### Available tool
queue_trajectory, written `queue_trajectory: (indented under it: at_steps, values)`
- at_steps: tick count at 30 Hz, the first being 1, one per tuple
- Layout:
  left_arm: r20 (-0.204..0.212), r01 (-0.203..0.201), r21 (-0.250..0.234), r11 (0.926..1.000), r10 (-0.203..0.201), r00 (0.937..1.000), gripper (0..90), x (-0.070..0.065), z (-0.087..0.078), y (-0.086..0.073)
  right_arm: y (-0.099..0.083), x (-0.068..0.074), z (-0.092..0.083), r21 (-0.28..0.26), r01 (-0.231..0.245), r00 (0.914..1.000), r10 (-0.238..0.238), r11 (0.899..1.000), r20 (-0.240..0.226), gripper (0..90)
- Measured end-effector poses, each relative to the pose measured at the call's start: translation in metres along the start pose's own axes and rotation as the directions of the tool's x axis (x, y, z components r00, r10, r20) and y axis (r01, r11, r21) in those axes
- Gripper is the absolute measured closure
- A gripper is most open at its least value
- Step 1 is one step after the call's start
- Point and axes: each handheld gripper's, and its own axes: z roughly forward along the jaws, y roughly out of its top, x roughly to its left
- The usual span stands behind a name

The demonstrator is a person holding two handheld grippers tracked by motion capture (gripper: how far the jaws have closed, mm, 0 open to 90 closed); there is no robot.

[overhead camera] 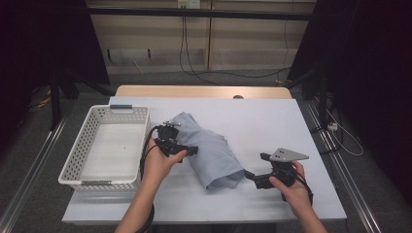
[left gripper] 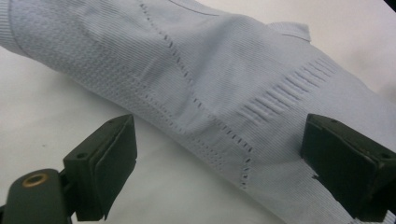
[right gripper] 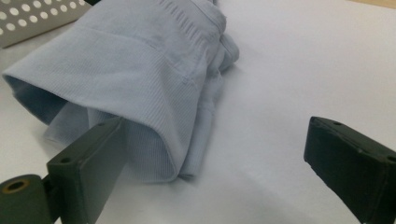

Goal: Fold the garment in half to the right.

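Observation:
A folded light blue knit garment (overhead camera: 209, 150) lies slantwise in the middle of the white table (overhead camera: 265, 121). My left gripper (overhead camera: 192, 150) sits at the garment's left edge, held in a hand. In the left gripper view the garment (left gripper: 205, 79) stretches across just ahead of the left gripper (left gripper: 219, 168), whose jaws stand wide apart; one is over bare table, the other over the cloth. My right gripper (overhead camera: 250, 175) is at the garment's near end. In the right gripper view the garment's open hem (right gripper: 135, 93) lies beside one jaw of the right gripper (right gripper: 215, 163), the other over bare table. Neither grips anything.
A white perforated basket (overhead camera: 80, 145) stands empty at the table's left, close to my left hand. A bare wooden strip (overhead camera: 204, 91) runs along the table's far edge. Cables lie on the floor beyond. Bare table surface spreads to the right of the garment.

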Motion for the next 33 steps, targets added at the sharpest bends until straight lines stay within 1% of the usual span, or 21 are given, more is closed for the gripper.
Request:
queue_trajectory:
  at_steps: [5, 9, 12, 14, 16, 18, 20, 23, 26, 27, 30, 33]
  values:
    - [-0.005, -0.003, -0.007, 1.0, 0.003, 1.0, 11.0, -0.004, 0.003, 0.001, -0.002, -0.001, -0.002, 0.008, 0.003, 0.9999, -0.003, 1.0, 0.013, 5.9]
    - [0.004, -0.003, -0.019, 0.9998, 0.003, 1.0, 10.9, -0.006, 0.0, 0.004, -0.003, -0.001, -0.005, 0.002, 0.004, 0.9999, -0.004, 1.0, 0.017, 5.8]
    - [0.009, -0.01, -0.013, 0.9999, 0.011, 0.9999, 10.6, -0.009, 0.0, 0.004, -0.003, -0.002, -0.006, 0.001, 0.0, 0.9998, 0.0, 1.0, 0.021, 5.8]
    - [0.007, 0.002, -0.01, 0.9999, -0.002, 1.0, 10.0, -0.01, 0.001, 0.003, -0.004, -0.003, -0.006, 0.001, -0.003, 0.9998, 0.003, 1.0, 0.02, 5.8]
    - [0.009, 0.005, -0.005, 1.0, -0.005, 0.9999, 9.5, -0.009, 0.003, 0.001, -0.004, -0.003, -0.006, 0.004, 0.0, 0.9997, 0.0, 1.0, 0.023, 5.8]
    - [0.002, 0.011, -0.004, 0.9999, -0.011, 0.9999, 9.1, -0.009, 0.005, -0.001, -0.004, -0.002, -0.006, -0.002, -0.004, 0.9997, 0.004, 1.0, 0.022, 5.8]
    - [0.003, 0.024, 0.0, 0.9997, -0.024, 0.9997, 8.6, -0.008, 0.007, -0.002, -0.003, -0.002, -0.006, -0.004, -0.002, 0.9998, 0.002, 1.0, 0.021, 5.8]
    - [-0.018, 0.037, 0.0, 0.9993, -0.037, 0.9991, 8.1, -0.007, 0.01, -0.005, -0.003, -0.002, -0.006, -0.003, 0.002, 0.9997, -0.002, 1.0, 0.023, 5.8]
    - [-0.022, 0.04, 0.02, 0.999, -0.04, 0.999, 9.5, -0.006, 0.014, -0.009, -0.002, -0.001, -0.005, -0.003, 0.005, 0.9997, -0.004, 1.0, 0.023, 5.8]
    - [-0.025, 0.053, 0.018, 0.9984, -0.053, 0.9983, 10.3, -0.006, 0.017, -0.011, -0.002, -0.001, -0.005, -0.003, 0.005, 0.9998, -0.005, 1.0, 0.021, 5.8]
    - [-0.022, 0.07, 0.022, 0.9973, -0.069, 0.9974, 10.7, -0.004, 0.019, -0.014, -0.001, -0.001, -0.004, -0.003, 0.01, 0.9997, -0.01, 1.0, 0.02, 5.8]
    - [-0.026, 0.073, 0.021, 0.9971, -0.072, 0.997, 11.4, -0.003, 0.019, -0.016, 0.0, 0.0, -0.003, -0.004, 0.015, 0.9997, -0.015, 1.0, 0.018, 5.8]
